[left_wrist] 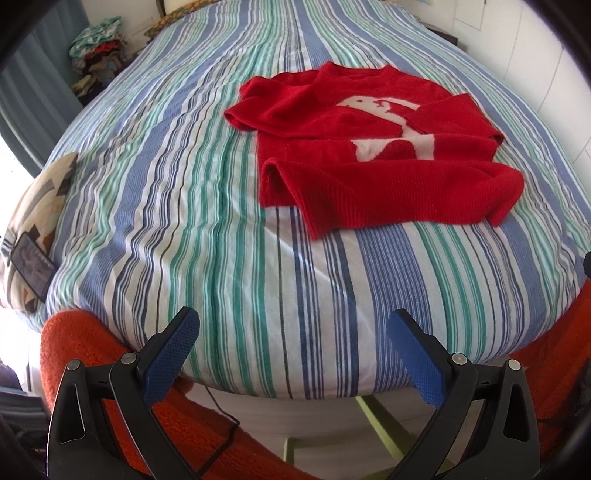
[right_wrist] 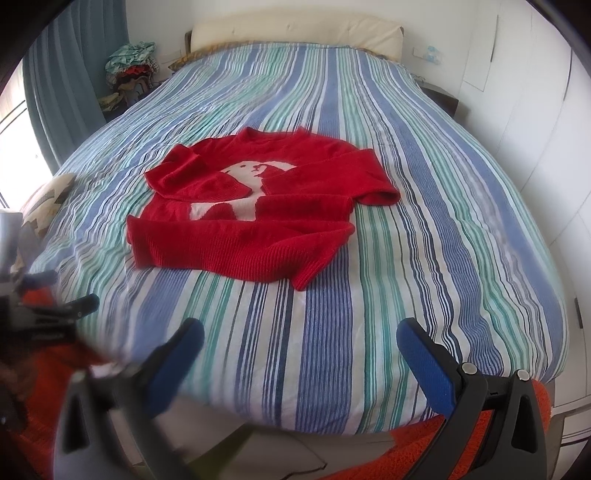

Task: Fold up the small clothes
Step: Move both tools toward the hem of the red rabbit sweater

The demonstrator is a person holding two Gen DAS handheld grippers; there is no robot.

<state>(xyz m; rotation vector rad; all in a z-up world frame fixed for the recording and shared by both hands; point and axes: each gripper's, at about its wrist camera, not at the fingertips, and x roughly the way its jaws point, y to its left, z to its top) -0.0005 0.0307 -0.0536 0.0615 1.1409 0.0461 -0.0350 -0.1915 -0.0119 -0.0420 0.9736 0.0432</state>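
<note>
From my left tool's camera, a bed (left_wrist: 207, 206) with a blue, green and white striped cover fills the room ahead. One red sweater (left_wrist: 369, 155) with a white animal figure lies on the cover, right of centre and well away from the foot edge, both sleeves folded across its front. My left tool (left_wrist: 291, 332) hangs over the foot of the bed, its two blue-padded fingers spread apart and holding nothing. One patterned pillow (left_wrist: 37, 221) sits at the bed's left edge, with a pile of clothes (left_wrist: 98, 51) beyond the far left corner. Bare striped cover lies between the tool and the sweater.

From my right tool's camera, the same sweater (right_wrist: 255, 214) lies left of centre, with a wide stretch of cover to its right reaching the white wall (right_wrist: 535, 129). My right tool (right_wrist: 301, 338) is spread apart and empty above the foot edge; its left finger is blurred. A headboard (right_wrist: 295, 33) closes the far end.
</note>
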